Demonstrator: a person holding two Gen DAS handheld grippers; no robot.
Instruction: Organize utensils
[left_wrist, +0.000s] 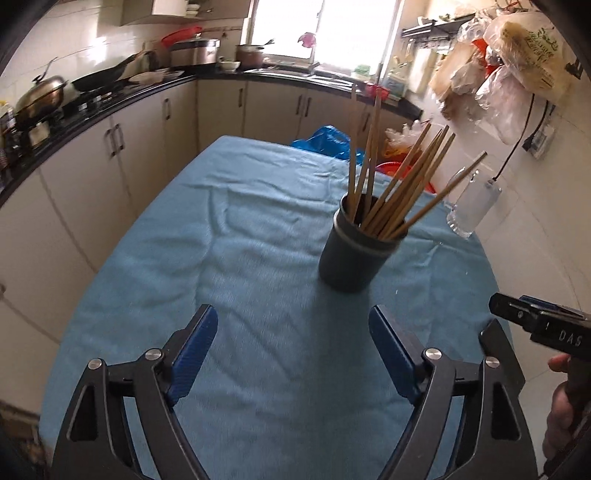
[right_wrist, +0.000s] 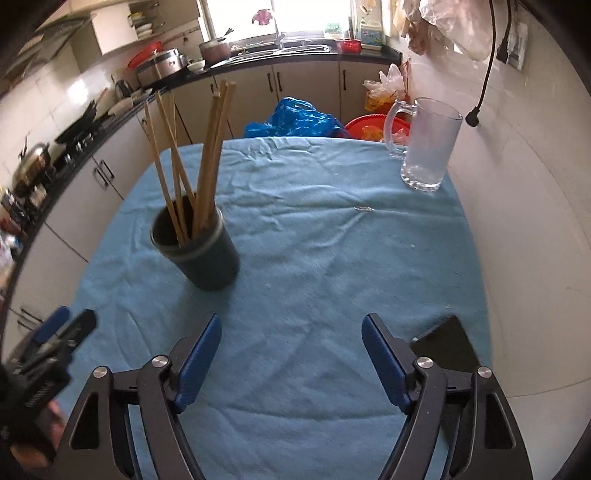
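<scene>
A dark round holder (left_wrist: 351, 254) stands upright on the blue cloth (left_wrist: 229, 258), with several wooden chopsticks (left_wrist: 402, 184) fanned out in it. In the right wrist view the holder (right_wrist: 207, 258) and chopsticks (right_wrist: 207, 155) are at the left. My left gripper (left_wrist: 291, 332) is open and empty, above the cloth short of the holder. My right gripper (right_wrist: 291, 339) is open and empty, over the cloth to the right of the holder. Each gripper's body shows at the edge of the other's view.
A clear glass mug (right_wrist: 428, 147) stands at the far right of the table; it also shows in the left wrist view (left_wrist: 472, 206). A flat black object (right_wrist: 447, 347) lies near the right front edge. Blue plastic bag (right_wrist: 295, 118) and red basin (right_wrist: 369, 125) sit behind the table. Kitchen counters run along left and back.
</scene>
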